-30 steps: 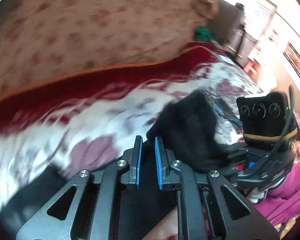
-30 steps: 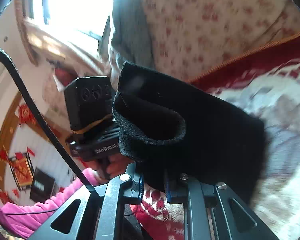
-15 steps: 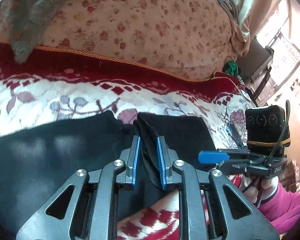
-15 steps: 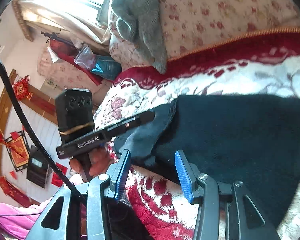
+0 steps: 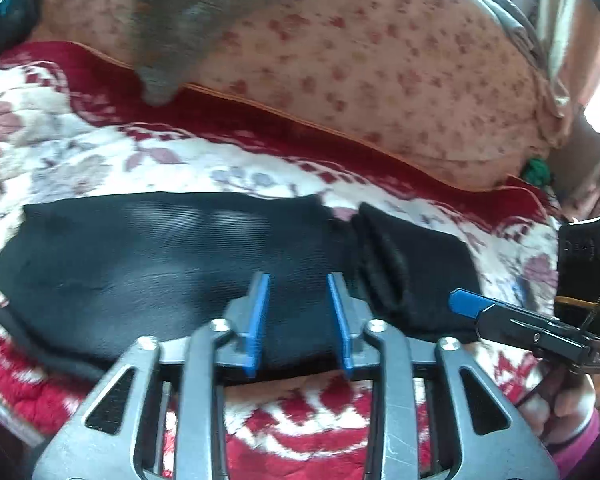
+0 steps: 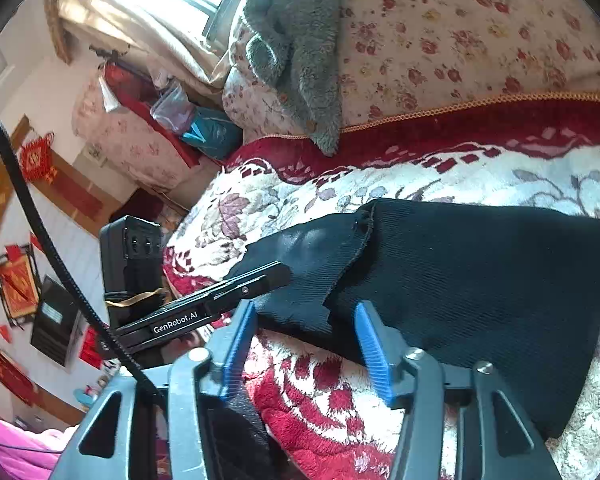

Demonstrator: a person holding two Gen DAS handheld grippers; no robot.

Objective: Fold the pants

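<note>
The black pants (image 5: 148, 256) lie flat and folded on the red and white floral blanket (image 5: 100, 160). A bunched fold (image 5: 384, 268) sits at their right part. My left gripper (image 5: 298, 284) is open and empty just above the pants' near edge. My right gripper (image 6: 306, 312) is open and empty over the near edge of the pants (image 6: 480, 280). The left gripper also shows in the right wrist view (image 6: 260, 276), and the right gripper's blue fingertip shows in the left wrist view (image 5: 464, 304).
A floral quilt roll (image 5: 380, 60) with a grey blanket (image 5: 188, 20) on it lies behind the pants. The blanket's red border (image 6: 500, 120) runs along the quilt. A person's pink sleeve (image 6: 16, 448) is at the lower left.
Both grippers held the pants' end raised, then laid it down on the blanket. The right opened half a second ago; the left has now opened and let go.
</note>
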